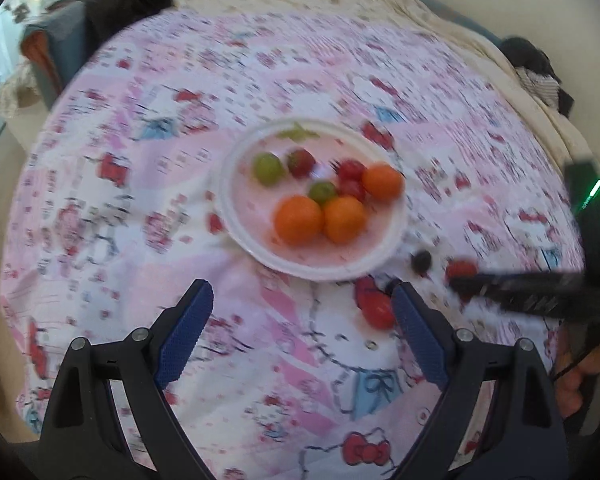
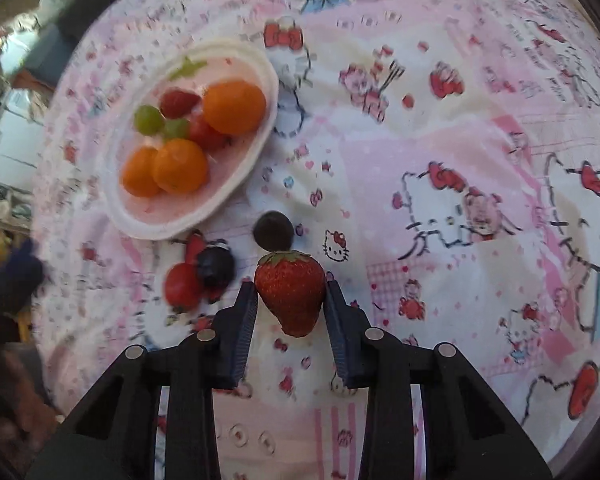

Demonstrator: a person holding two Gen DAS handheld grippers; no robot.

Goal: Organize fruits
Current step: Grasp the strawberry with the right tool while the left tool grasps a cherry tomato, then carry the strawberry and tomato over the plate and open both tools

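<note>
Step in hand: pick-up of a loose fruit; the right gripper [image 2: 290,300] has its two pads against the flanks of a strawberry [image 2: 291,292], green cap pointing away from the camera, so the berry reads as clamped; whether it is already off the cloth cannot be told.

Left gripper [image 1: 300,312]: jaws wide apart, nothing between them; hangs over the patterned cloth [image 2: 440,168] near the plate's near rim, with a red cherry tomato [image 1: 376,310] just beside its right finger.

Next move, as judged: carry the strawberry to the white plate [image 2: 252,160] and lower it into a free patch without knocking the piled fruit; a soft berry calls for a light squeeze.

Container: one white plate; contents three oranges [image 2: 234,107], two green grapes [image 2: 149,119], a strawberry, cherry tomatoes, a green leaf scrap by the far rim.

Loose on cloth, near the plate: two dark grapes [image 2: 273,230], cherry tomato [image 2: 182,284].
</note>
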